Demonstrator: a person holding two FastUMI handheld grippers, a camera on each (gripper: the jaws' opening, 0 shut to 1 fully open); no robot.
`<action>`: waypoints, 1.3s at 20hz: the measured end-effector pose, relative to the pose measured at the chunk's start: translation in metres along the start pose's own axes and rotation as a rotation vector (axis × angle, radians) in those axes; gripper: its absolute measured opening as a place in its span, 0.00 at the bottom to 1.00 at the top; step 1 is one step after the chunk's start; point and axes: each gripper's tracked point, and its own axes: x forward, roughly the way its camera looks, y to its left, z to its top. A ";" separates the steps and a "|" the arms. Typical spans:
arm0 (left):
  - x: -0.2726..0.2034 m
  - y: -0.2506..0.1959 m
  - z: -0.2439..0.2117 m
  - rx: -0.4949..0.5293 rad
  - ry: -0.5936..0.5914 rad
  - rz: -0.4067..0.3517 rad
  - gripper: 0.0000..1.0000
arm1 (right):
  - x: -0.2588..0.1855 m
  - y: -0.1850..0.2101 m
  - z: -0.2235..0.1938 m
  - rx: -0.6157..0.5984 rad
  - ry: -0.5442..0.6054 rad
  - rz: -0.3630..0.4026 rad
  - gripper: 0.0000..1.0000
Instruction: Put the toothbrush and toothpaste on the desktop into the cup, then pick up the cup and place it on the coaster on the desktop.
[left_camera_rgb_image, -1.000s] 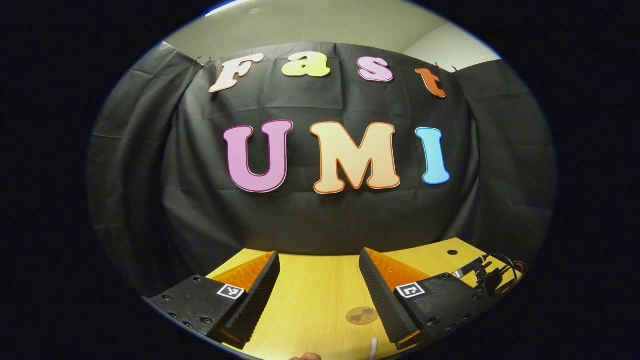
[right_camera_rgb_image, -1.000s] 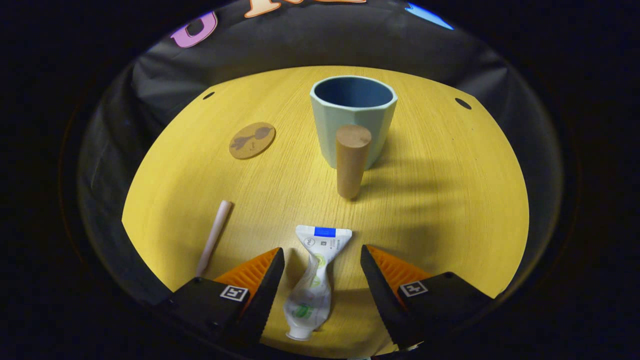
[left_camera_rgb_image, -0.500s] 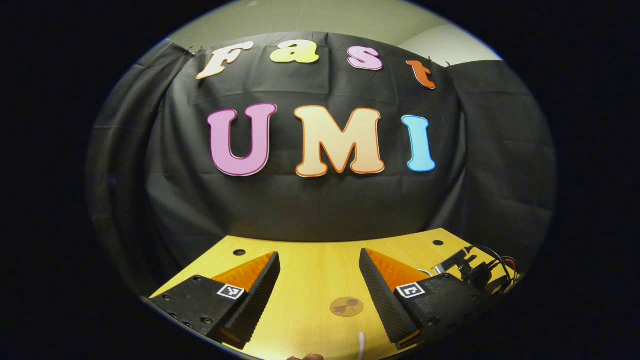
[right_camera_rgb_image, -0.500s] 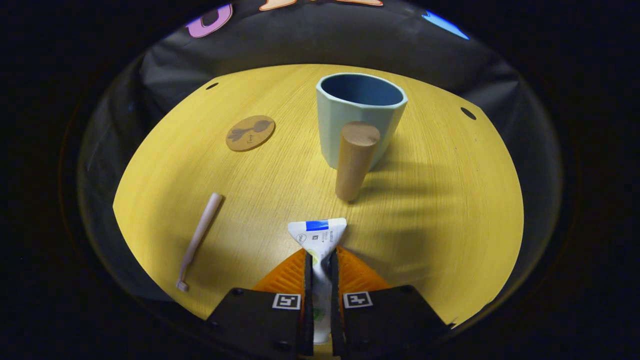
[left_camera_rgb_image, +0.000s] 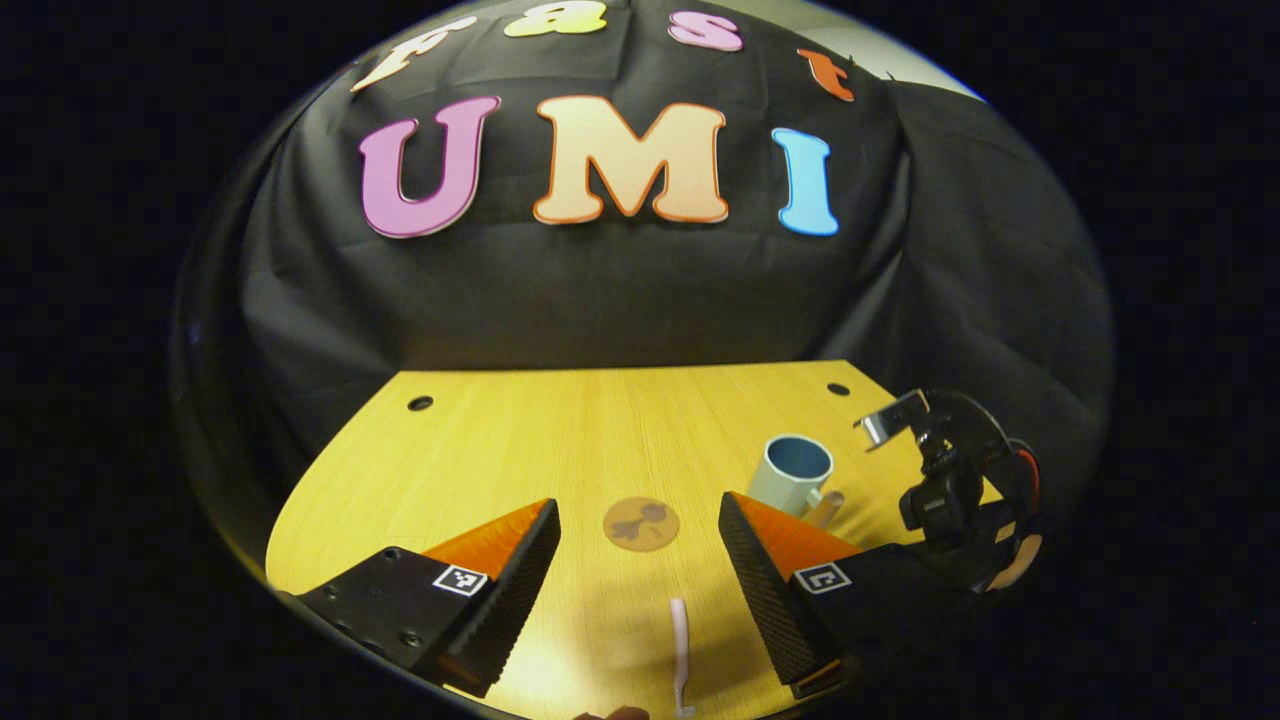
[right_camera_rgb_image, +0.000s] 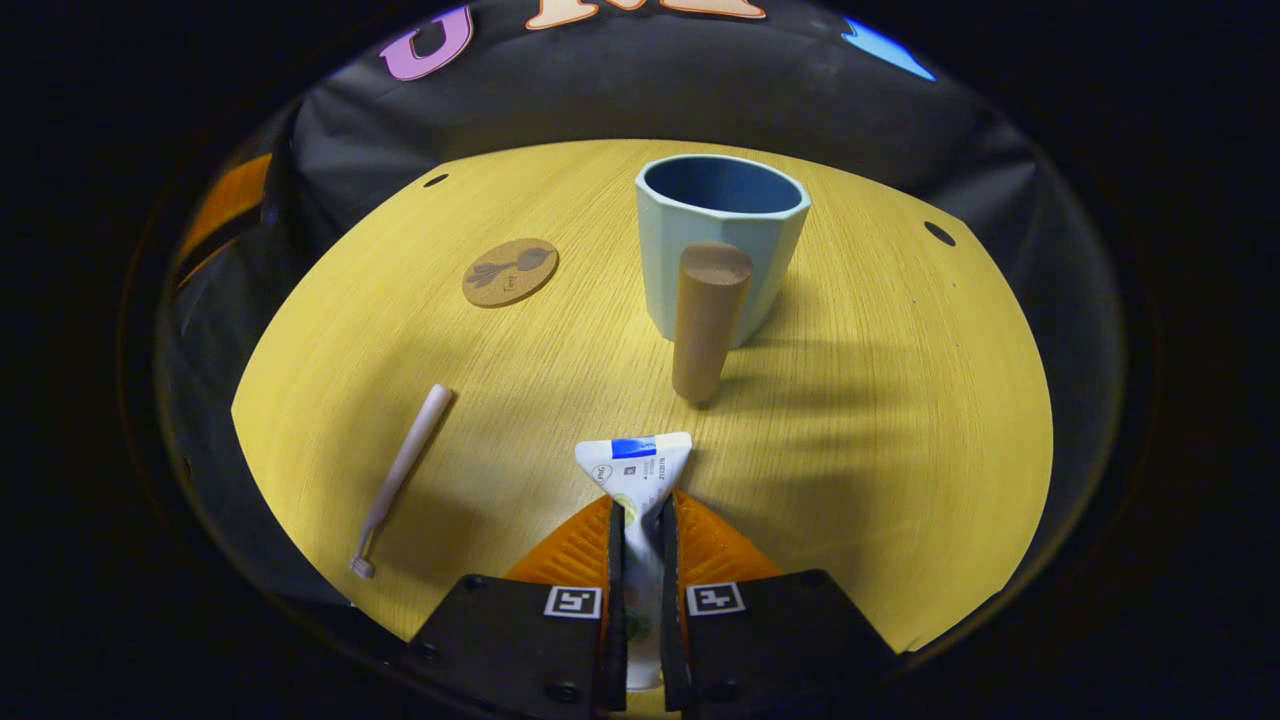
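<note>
My right gripper (right_camera_rgb_image: 640, 515) is shut on the white toothpaste tube (right_camera_rgb_image: 636, 468), whose flat crimped end sticks out ahead of the fingers. Beyond it stands the pale blue cup (right_camera_rgb_image: 718, 240) with a wooden peg handle (right_camera_rgb_image: 703, 320) facing me. The pale pink toothbrush (right_camera_rgb_image: 400, 478) lies on the yellow desktop (right_camera_rgb_image: 880, 400) to the left, and the round cork coaster (right_camera_rgb_image: 509, 271) sits farther back left. In the left gripper view, my left gripper (left_camera_rgb_image: 640, 525) is open above the desktop, with the toothbrush (left_camera_rgb_image: 680, 650) between its fingers below, the coaster (left_camera_rgb_image: 641, 523) ahead, and the cup (left_camera_rgb_image: 791, 473) to the right.
The other gripper (left_camera_rgb_image: 950, 500) with its wiring shows at the right edge in the left gripper view. Small holes (right_camera_rgb_image: 938, 233) mark the desktop's far corners. The black cloth wall (left_camera_rgb_image: 600, 290) closes off the back of the desktop.
My left gripper has tipped down, bringing the desktop, coaster, cup and toothbrush into view. My right gripper closed on the toothpaste tube and keeps hold of it.
</note>
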 end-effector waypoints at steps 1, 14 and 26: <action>0.004 -0.002 -0.013 0.005 0.037 -0.005 0.95 | 0.000 0.000 -0.001 -0.002 -0.001 0.001 0.14; 0.024 -0.006 -0.131 0.026 0.454 -0.013 0.95 | 0.000 0.000 0.000 0.001 -0.032 0.033 0.17; 0.034 -0.017 -0.170 0.055 0.699 -0.024 0.94 | 0.000 0.001 0.001 0.015 -0.029 0.054 0.17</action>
